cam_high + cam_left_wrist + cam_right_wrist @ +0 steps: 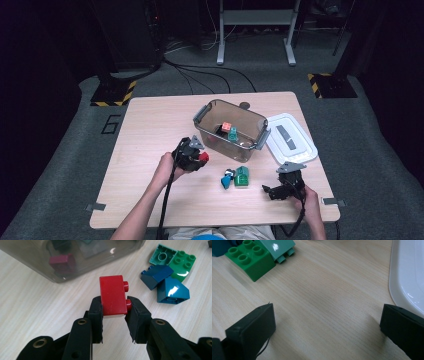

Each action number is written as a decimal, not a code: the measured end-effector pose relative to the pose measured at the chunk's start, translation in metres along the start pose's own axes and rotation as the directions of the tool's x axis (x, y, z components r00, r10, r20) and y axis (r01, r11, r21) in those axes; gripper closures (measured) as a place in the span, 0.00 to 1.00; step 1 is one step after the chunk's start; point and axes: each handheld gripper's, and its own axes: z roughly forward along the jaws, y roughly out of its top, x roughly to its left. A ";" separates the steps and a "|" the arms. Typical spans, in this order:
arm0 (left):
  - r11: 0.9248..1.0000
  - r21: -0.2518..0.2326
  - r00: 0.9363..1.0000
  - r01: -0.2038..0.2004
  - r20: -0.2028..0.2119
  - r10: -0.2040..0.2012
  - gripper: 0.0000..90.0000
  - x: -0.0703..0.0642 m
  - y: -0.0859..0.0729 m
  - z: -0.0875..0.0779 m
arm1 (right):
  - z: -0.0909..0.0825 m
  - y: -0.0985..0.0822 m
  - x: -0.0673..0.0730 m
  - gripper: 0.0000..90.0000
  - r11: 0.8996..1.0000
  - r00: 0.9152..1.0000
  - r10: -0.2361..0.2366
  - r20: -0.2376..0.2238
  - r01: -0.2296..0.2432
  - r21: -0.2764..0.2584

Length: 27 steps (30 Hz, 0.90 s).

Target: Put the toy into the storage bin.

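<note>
While the left gripper (114,311) pinches a glossy red plastic building brick (113,295) just above the pale wooden table (150,150), the right gripper (327,325) rests near the table's front right edge with its jaws spread wide over bare wood. Between them lies a cluster of green and blue studded bricks (236,178). Beyond, a smoky transparent plastic bin (231,129) holds more bricks, and a white lid (291,137) lies just beside it by the right edge. No readable writing appears on any of these. Open tabletop stretches left of the bin.
</note>
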 end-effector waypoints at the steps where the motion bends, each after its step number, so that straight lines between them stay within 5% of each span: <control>1: 1.000 -0.003 1.000 0.004 -0.001 -0.004 0.75 0.001 0.001 -0.001 | 0.000 0.000 0.000 0.00 1.000 1.000 0.000 0.000 0.000 0.000; 27: 0.998 -0.058 0.998 -0.027 -0.063 0.023 0.75 0.022 0.044 -0.042 | 0.000 0.000 0.000 0.00 1.000 1.000 0.000 0.000 0.000 0.000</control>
